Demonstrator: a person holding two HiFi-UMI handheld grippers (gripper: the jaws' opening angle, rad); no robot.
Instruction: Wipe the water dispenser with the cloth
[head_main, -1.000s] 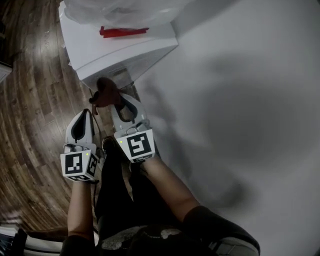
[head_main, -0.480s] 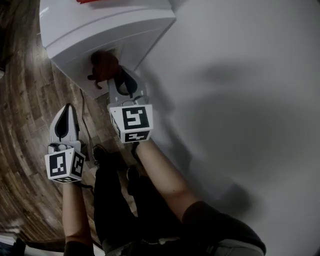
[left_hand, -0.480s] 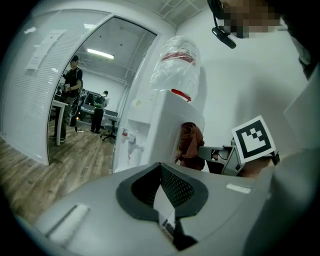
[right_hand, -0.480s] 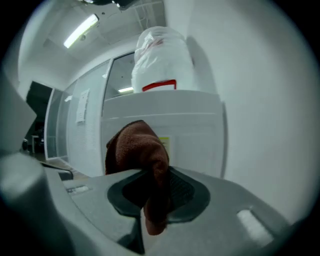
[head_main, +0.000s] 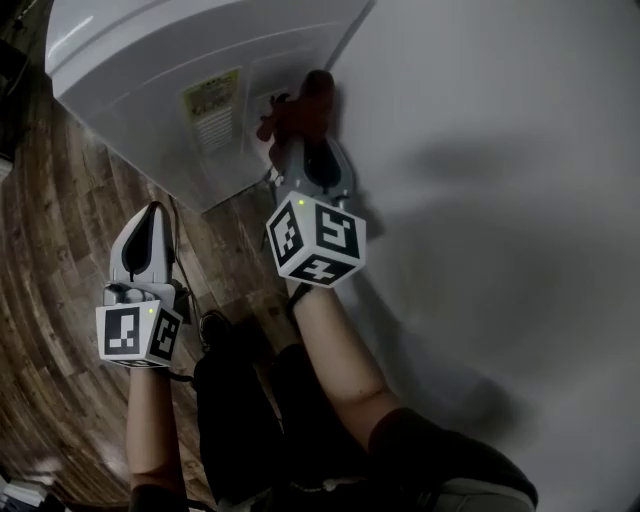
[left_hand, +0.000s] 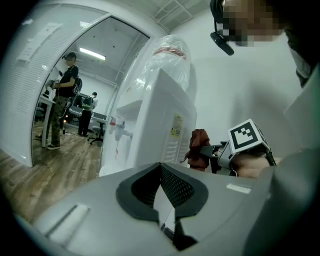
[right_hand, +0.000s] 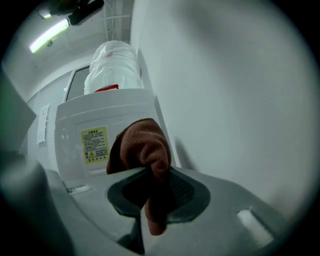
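The white water dispenser (head_main: 150, 80) shows its back panel with a yellow label (head_main: 212, 105). My right gripper (head_main: 310, 150) is shut on a brown cloth (head_main: 300, 105), which is pressed to the panel near its edge by the wall. In the right gripper view the cloth (right_hand: 142, 150) bulges out of the shut jaws in front of the dispenser (right_hand: 85, 120) and its label (right_hand: 95, 144). My left gripper (head_main: 150, 215) hangs lower left, shut and holding nothing. In the left gripper view the dispenser (left_hand: 160, 125), the cloth (left_hand: 199, 147) and the right gripper's marker cube (left_hand: 247, 139) lie ahead.
A white wall (head_main: 500, 200) runs close along the dispenser's right side. Wood floor (head_main: 60, 300) lies to the left, with a dark cord (head_main: 185, 265) hanging behind the dispenser. A plastic-wrapped bottle (right_hand: 115, 65) sits on top. People (left_hand: 65, 100) stand far off in an office.
The right gripper has carried the cloth across the dispenser's back, past the yellow label, toward the edge by the wall. The left gripper has stayed low and shut.
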